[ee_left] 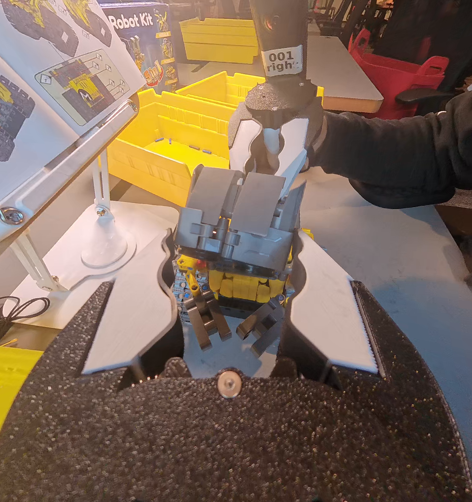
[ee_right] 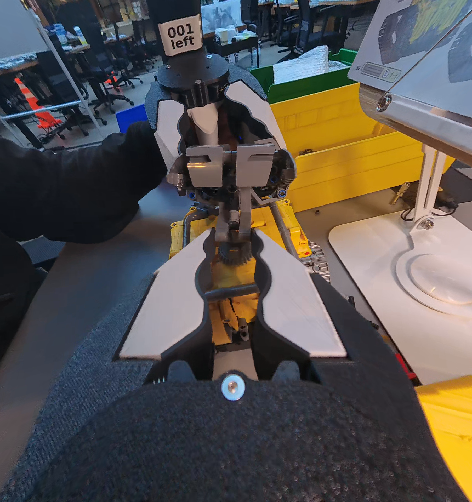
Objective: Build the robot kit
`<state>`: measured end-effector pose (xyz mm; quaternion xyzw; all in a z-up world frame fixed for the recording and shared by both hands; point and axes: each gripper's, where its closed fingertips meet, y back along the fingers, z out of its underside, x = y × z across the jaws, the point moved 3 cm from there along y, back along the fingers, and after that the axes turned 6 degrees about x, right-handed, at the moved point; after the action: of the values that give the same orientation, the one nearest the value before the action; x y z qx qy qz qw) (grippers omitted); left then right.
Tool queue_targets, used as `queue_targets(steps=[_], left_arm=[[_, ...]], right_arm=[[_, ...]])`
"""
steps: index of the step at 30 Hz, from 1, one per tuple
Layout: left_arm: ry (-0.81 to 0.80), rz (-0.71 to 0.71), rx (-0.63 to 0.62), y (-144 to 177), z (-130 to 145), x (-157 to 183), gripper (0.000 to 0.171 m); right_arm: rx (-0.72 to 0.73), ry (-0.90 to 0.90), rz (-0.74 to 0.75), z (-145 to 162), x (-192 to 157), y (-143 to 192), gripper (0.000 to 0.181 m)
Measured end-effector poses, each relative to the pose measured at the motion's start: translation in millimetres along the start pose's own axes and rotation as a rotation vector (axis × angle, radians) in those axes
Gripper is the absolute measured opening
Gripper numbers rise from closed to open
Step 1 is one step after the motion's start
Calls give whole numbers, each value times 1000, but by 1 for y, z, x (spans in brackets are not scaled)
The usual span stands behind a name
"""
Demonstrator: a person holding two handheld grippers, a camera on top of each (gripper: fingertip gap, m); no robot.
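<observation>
A brick-built robot model stands on the grey table, with grey upper panels (ee_left: 234, 214) and a yellow body (ee_left: 243, 288). My left gripper (ee_left: 236, 244) is shut on the grey upper part from both sides. In the right wrist view the left gripper (ee_right: 225, 154) clasps that same grey top (ee_right: 229, 168). My right gripper (ee_right: 232, 233) is shut on a grey link (ee_right: 230, 226) that hangs from the top, above a black gear (ee_right: 230, 255) and the yellow body (ee_right: 229, 282). In the left wrist view the right gripper (ee_left: 264, 173) reaches in behind the panels, and its tips are hidden.
An instruction booklet (ee_left: 66, 81) rests on a white stand (ee_left: 107, 244) left of the model. Yellow bins (ee_left: 158, 163) and a kit box (ee_left: 147, 40) stand behind. A red bag (ee_left: 392, 73) sits far right. A green bin (ee_right: 297, 78) and black-gloved hands (ee_left: 392, 152) show. Left tips to right tips: about 5 cm.
</observation>
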<state>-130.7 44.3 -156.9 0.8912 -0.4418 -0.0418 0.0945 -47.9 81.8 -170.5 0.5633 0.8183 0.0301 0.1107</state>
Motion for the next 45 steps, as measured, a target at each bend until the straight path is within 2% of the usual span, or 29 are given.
queue_targets(steps=[4,9,13,20,24,26,34,41,45], left_arm=[[9,17,12,2,-1,2,85],[-73,-9,-19,5,0,4,92],[-134,-32,-75,-2,5,5,86],[-37,-47,-93,-8,-5,6,85],[-18,-63,-121,-12,-11,11,85],[-5,-69,-124,-13,-14,13,84],[69,-95,-145,-13,-15,11,84],[109,-103,-144,-12,-15,8,84],[156,-113,-138,-12,-13,4,84]], right_arm=[[26,-89,-33,1,1,1,25],[61,-227,-89,3,3,1,25],[96,-368,-148,5,4,2,24],[121,-437,-188,6,6,8,24],[95,-376,-196,7,5,13,26],[68,-306,-196,8,2,14,33],[-14,-65,-116,12,2,21,40],[5,-65,-100,11,4,19,39],[34,-58,-76,5,7,20,31]])
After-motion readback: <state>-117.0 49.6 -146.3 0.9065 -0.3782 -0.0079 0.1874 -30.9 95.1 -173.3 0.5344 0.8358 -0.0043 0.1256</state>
